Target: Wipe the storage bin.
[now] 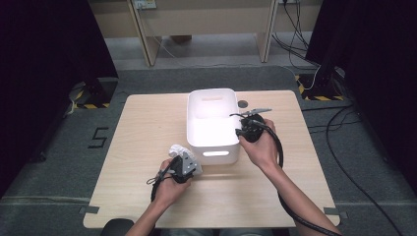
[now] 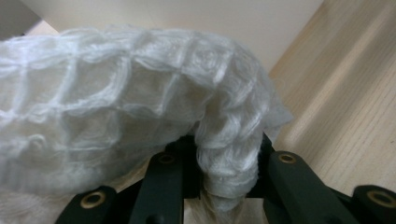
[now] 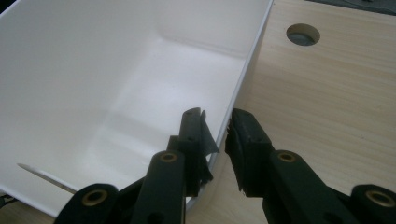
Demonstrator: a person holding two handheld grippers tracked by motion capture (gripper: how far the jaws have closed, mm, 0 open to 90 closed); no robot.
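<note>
The white cloth (image 2: 116, 107) is a soft, light, loosely knitted thing that will sag and may catch on an edge, so a bunched fold is the best place to hold it; the left gripper (image 1: 183, 167) is clamped on such a fold, just beside the front left corner of the white bin (image 1: 212, 129). The right gripper (image 3: 217, 130) stands astride the right wall of the bin, its jaws a little apart and not pressing. The bin appears empty, and only its front wall stands between the cloth and its inside.
</note>
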